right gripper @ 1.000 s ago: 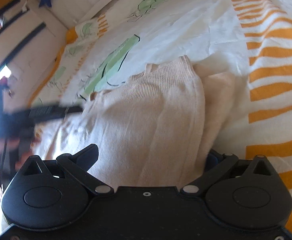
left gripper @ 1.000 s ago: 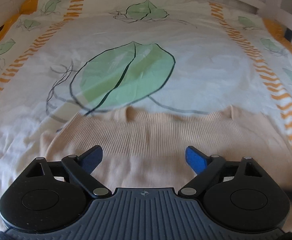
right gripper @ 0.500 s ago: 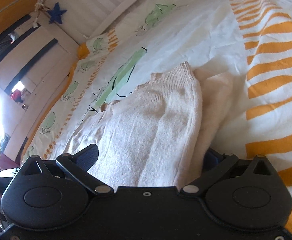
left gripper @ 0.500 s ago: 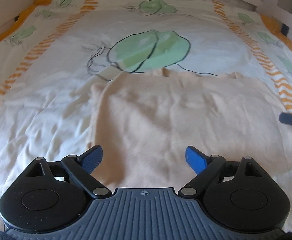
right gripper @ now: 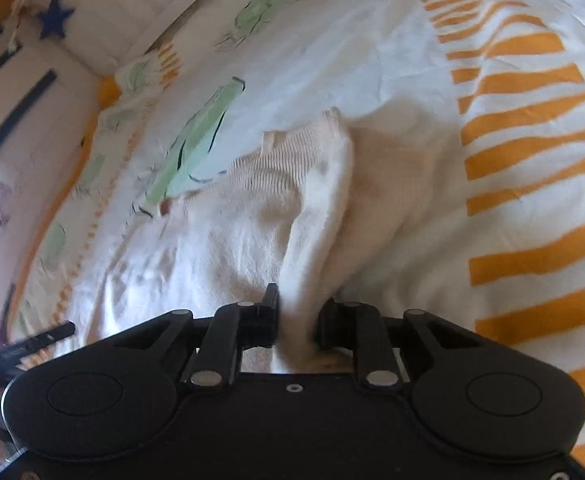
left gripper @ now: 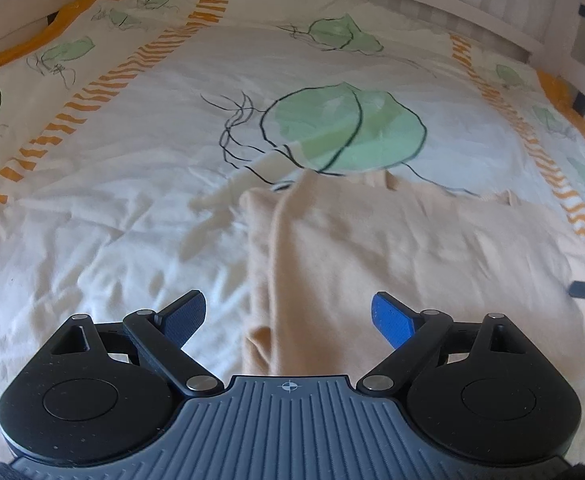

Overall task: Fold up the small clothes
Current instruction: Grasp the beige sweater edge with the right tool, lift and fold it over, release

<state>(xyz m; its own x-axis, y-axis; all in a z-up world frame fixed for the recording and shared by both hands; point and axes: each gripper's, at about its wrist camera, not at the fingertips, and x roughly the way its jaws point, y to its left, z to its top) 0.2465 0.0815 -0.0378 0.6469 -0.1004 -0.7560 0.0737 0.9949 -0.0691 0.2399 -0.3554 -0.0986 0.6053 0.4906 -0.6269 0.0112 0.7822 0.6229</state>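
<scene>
One peach sweater (left gripper: 392, 264) lies flat on the leaf-print bedspread (left gripper: 112, 184). I close the right gripper (right gripper: 296, 320) on its side fold, fabric pinched between the jaws, to lift that edge over. A second ago those jaws stood wide. The left gripper (left gripper: 288, 316) hovers spread and empty, now nearer the opposite edge.

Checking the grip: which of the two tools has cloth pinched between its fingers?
The right tool: its jaws are closing on a sweater fold. The left tool gapes empty.

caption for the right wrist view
Right gripper closing on a fold of the sweater on the bedspread.
</scene>
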